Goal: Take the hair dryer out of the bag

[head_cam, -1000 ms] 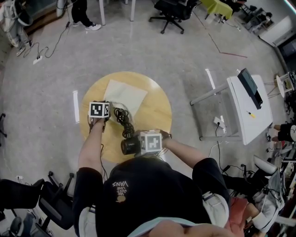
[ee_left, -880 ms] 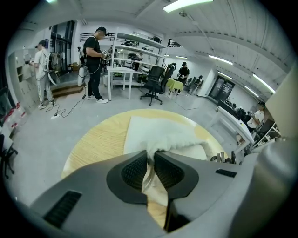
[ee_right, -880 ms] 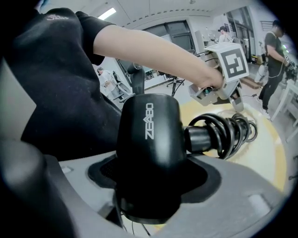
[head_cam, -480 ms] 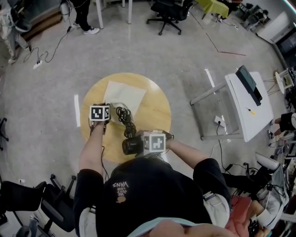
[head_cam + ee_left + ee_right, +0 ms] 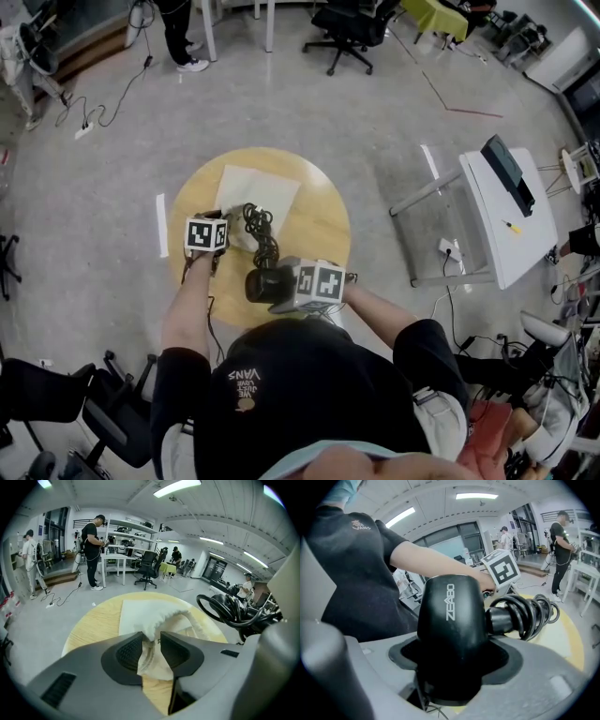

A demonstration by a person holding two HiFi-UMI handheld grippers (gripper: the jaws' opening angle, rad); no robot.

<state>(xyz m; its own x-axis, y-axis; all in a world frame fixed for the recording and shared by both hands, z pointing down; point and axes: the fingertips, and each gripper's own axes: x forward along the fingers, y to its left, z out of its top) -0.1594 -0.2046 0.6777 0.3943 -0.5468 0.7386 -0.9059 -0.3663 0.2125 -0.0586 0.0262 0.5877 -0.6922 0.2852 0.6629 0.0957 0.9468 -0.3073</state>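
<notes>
Opening over the last half second, the left gripper's (image 5: 151, 637) jaws now stand apart with the rim of the white cloth bag (image 5: 150, 613) lying loosely between them, while the hair dryer (image 5: 265, 283) sits slightly higher and farther from the person than a second ago.

From the head view both sets of jaws are hard to make out. The left gripper (image 5: 228, 241) shows mostly as its marker cube, and the right gripper (image 5: 284, 285) is partly behind its cube and the dryer's body. The person's head and shoulders cover the near edge of the round wooden table (image 5: 319, 220). Whether the far end of the coiled cord (image 5: 261, 230) is clear of the bag's mouth cannot be told.

At the right, the right gripper (image 5: 452, 656) is clamped on the black hair dryer (image 5: 450, 616), its dark pads pressed to both sides of the body. The dryer's lower part is cut off by the gripper's own frame. It is held above the near part of the table, out of the bag (image 5: 258, 192), which lies flat at the far left of the tabletop.

Only the left gripper view shows the gathered rim between the pads, with the cord (image 5: 229, 611) looping at its right edge. Only the right gripper view shows the grip on the dryer, with the cord (image 5: 525, 611) trailing from it.
</notes>
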